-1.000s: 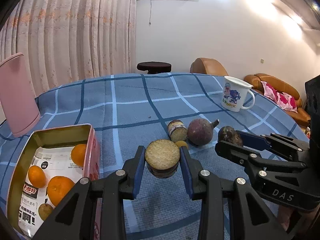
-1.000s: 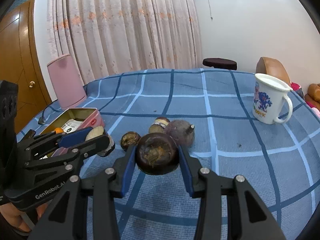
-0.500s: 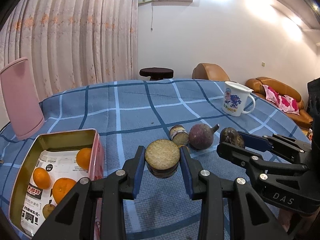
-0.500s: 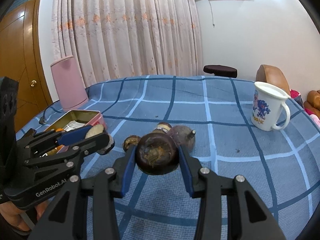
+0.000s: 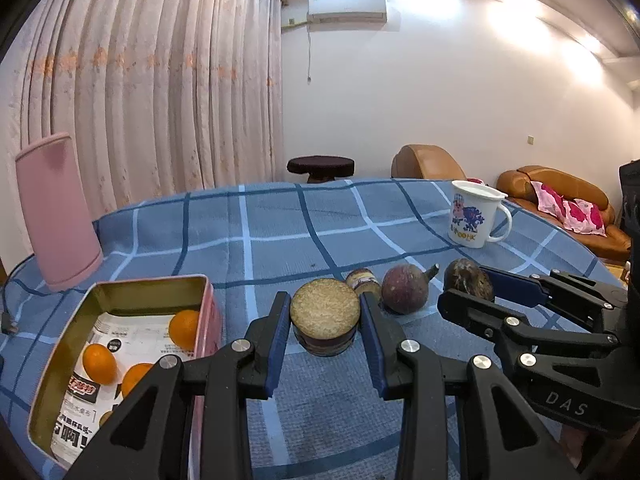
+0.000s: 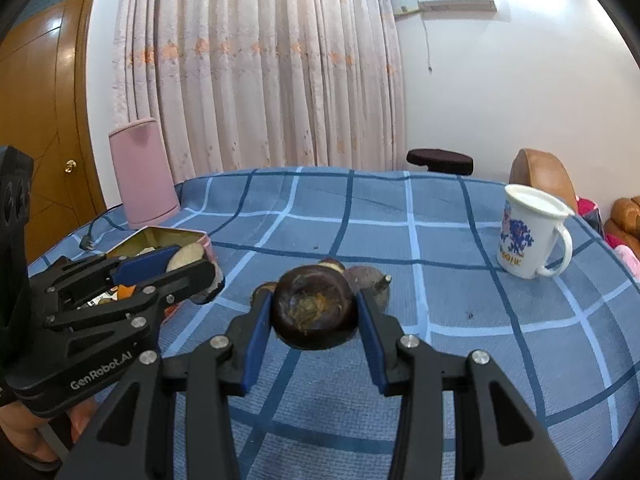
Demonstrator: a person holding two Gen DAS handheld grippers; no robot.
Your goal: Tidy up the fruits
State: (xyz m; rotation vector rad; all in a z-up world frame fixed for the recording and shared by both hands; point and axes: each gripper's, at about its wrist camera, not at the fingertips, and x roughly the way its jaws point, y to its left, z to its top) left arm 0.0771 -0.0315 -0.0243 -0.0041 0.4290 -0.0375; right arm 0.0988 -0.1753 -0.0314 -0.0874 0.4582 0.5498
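My left gripper (image 5: 325, 322) is shut on a cut fruit half (image 5: 325, 314) with a pale grainy face, held above the blue checked tablecloth (image 5: 280, 236). My right gripper (image 6: 314, 314) is shut on a dark brown round fruit (image 6: 314, 311); it also shows in the left wrist view (image 5: 469, 280). A purple fruit with a stalk (image 5: 405, 288) and a small cut piece (image 5: 362, 279) lie on the cloth behind them. A pink tin (image 5: 52, 360) at the left holds three oranges (image 5: 99, 363). The left gripper (image 6: 188, 270) with its fruit shows in the right wrist view.
A white mug with a blue print (image 5: 476, 214) stands at the far right of the table. A tall pink container (image 5: 56, 212) stands at the far left, with a cable (image 5: 8, 312) beside it. Beyond the table are a dark stool (image 5: 320, 166) and brown sofas (image 5: 560, 196).
Both grippers have risen and tilted up with their fruits still held; the table and tin sit lower in view. Nothing was let go.
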